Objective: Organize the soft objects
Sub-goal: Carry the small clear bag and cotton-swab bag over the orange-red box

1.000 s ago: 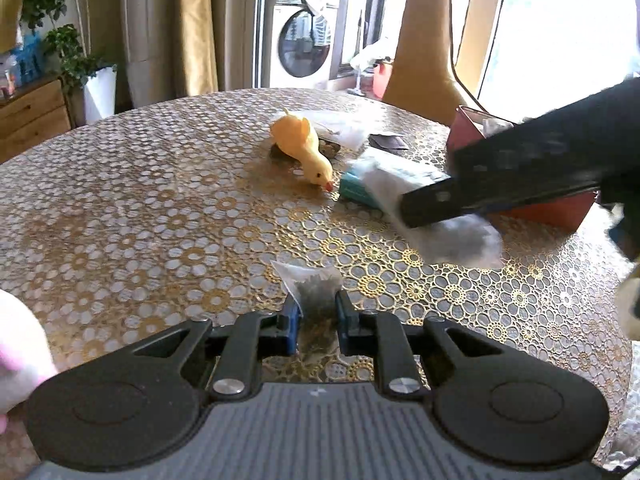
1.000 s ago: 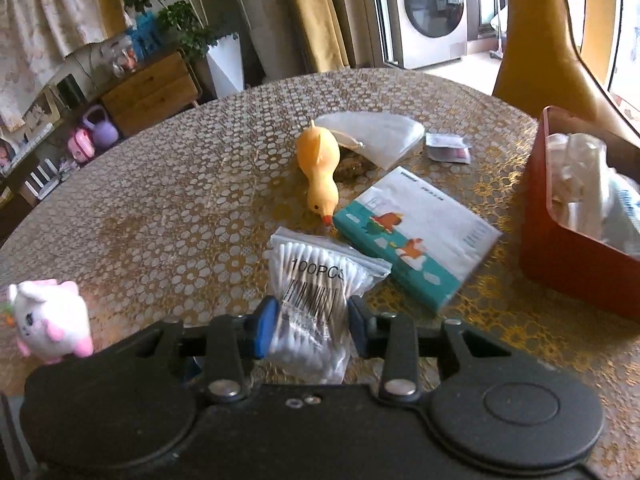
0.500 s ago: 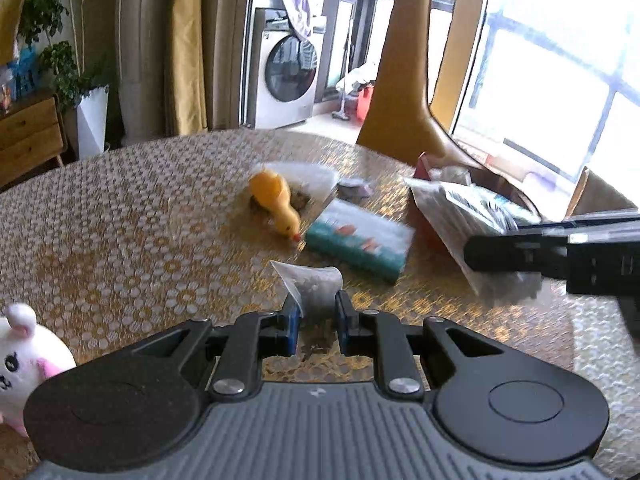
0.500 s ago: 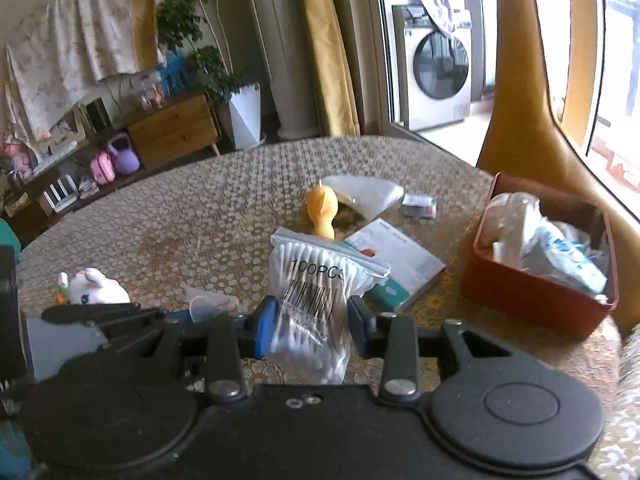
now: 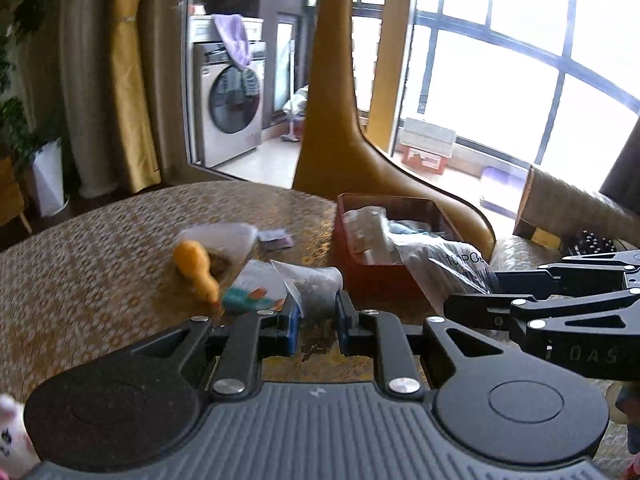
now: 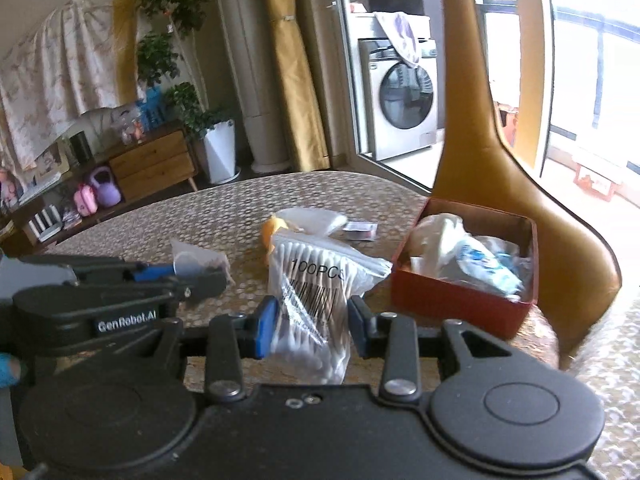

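Observation:
My left gripper (image 5: 316, 312) is shut on a small clear bag (image 5: 316, 284) with dark contents, held above the patterned table (image 5: 80, 248). My right gripper (image 6: 312, 320) is shut on a clear bag of cotton swabs (image 6: 316, 280) marked 100PCS. That swab bag (image 5: 444, 264) hangs just at the near edge of the red box (image 5: 360, 280). The red box (image 6: 456, 304), at the table's right side, holds several white and blue soft packs. From the right wrist view, the left gripper (image 6: 192, 276) and its small bag (image 6: 196, 260) are to the left.
A yellow duck toy (image 5: 196, 264), a teal tissue pack (image 5: 252, 288), a white flat packet (image 5: 224, 236) and a small dark sachet (image 5: 276, 238) lie mid-table. A white and pink plush (image 5: 10, 440) sits at the near left. A tan chair back (image 6: 480, 140) rises behind the box.
Both grippers have risen and swung right toward the red box, each keeping its bag. The swab bag now hangs at the box's near edge.

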`<action>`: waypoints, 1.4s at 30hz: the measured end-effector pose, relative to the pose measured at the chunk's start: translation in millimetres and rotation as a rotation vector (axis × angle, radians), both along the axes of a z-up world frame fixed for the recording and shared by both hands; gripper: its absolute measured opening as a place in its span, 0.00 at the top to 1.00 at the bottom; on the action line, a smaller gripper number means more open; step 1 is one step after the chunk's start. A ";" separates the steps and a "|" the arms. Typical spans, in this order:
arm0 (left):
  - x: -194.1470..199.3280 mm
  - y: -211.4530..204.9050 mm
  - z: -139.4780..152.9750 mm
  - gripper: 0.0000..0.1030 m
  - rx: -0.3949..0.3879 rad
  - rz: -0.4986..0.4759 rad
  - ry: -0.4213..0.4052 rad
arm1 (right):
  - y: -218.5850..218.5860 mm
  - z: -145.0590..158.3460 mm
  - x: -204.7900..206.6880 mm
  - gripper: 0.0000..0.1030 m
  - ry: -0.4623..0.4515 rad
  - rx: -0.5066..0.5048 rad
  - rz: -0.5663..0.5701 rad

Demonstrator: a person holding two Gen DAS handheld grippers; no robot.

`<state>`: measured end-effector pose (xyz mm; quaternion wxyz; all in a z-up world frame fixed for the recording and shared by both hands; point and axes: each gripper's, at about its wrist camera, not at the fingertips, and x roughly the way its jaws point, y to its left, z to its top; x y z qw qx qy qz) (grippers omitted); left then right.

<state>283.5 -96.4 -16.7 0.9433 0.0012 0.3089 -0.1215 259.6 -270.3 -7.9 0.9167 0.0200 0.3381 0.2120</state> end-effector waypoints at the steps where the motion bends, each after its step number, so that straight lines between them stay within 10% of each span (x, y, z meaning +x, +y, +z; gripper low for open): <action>1: 3.3 -4.0 0.7 0.82 0.001 -0.006 0.002 | -4.4 0.4 0.9 0.64 -0.003 -0.001 -0.007; 18: 78.9 -93.3 11.3 0.82 0.042 -0.130 0.026 | -95.8 -10.7 42.0 0.64 -0.015 -0.036 -0.149; 42: 196.0 -146.5 -70.2 0.82 0.049 -0.128 0.207 | -118.9 -78.1 184.8 0.62 0.135 -0.016 -0.220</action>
